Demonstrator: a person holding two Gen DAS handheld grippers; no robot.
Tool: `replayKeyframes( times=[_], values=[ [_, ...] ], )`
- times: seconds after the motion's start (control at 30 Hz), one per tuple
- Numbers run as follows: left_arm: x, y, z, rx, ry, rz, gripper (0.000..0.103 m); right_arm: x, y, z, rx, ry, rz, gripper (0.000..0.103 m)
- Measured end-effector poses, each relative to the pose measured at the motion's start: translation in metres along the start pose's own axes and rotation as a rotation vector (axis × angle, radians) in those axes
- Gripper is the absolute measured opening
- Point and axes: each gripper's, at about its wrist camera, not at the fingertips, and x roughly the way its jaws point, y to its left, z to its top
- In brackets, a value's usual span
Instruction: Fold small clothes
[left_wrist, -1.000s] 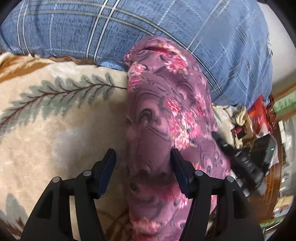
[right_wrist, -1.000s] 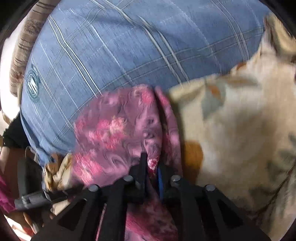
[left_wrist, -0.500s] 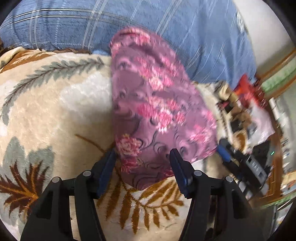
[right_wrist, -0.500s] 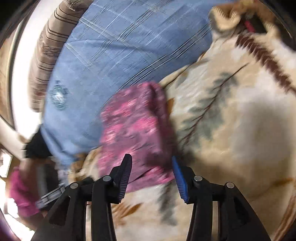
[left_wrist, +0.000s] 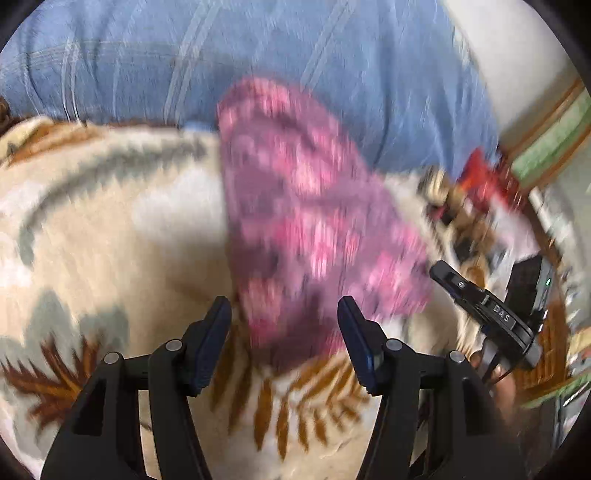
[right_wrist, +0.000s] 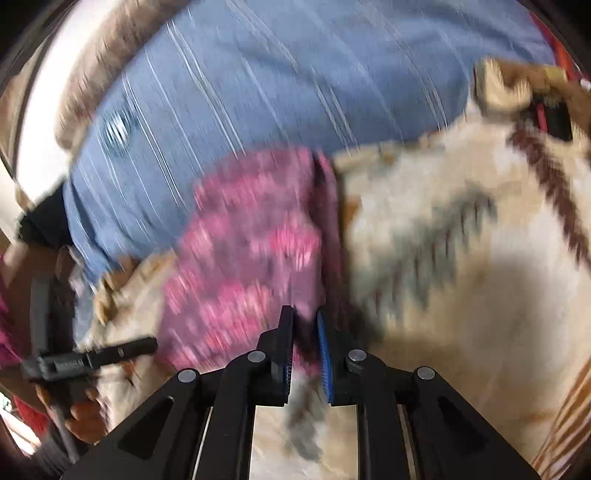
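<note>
Though smeared by motion blur, showed the pink floral garment (left_wrist: 314, 221) well enough: lay as a long folded strip on the cream leaf-patterned blanket (left_wrist: 110, 240), far end up against the blue plaid pillow (left_wrist: 258, 48). Found the left gripper (left_wrist: 282, 310) spread wide, one finger on either side of the strip's near end, gripping nothing. Found the right gripper (right_wrist: 304, 325) drawn narrow at the near edge of the cloth, with dark fabric seemingly pinched between the pads; could not be wholly sure through the blur. Judged the step as the crosswise fold: lengthwise fold apparently done, near end about to be carried toward the pillow end. Called next for closing the left gripper on the near edge, level with the right, then lifting both together and laying that end over the far one. Risked a skewed fold if raised from one side alone.
</note>
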Motion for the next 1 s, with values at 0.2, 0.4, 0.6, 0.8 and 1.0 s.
replayKeyframes(
  times=[0.2, 0.4, 0.6, 0.8, 1.0],
  values=[
    [0.035, 0.026, 0.056, -0.169, 0.062, -0.008, 0.059, 0.049, -0.004, 0.049, 0.079, 0.042, 0.020, 0.062],
    [0.070, 0.034, 0.063, -0.228, 0.124, -0.033, 0.059, 0.106, -0.022, 0.054, 0.138, 0.169, 0.081, 0.062],
    [0.084, 0.030, 0.065, -0.255, 0.126, -0.066, 0.059, 0.118, -0.013, 0.050, 0.066, 0.202, 0.143, 0.053],
    [0.082, 0.027, 0.067, -0.251, 0.108, -0.033, 0.033, 0.110, 0.006, 0.045, -0.045, 0.155, 0.068, 0.032],
    [0.065, 0.016, 0.065, -0.214, 0.085, -0.033, 0.026, 0.096, 0.016, 0.046, -0.022, 0.105, 0.079, 0.025]
  ],
)
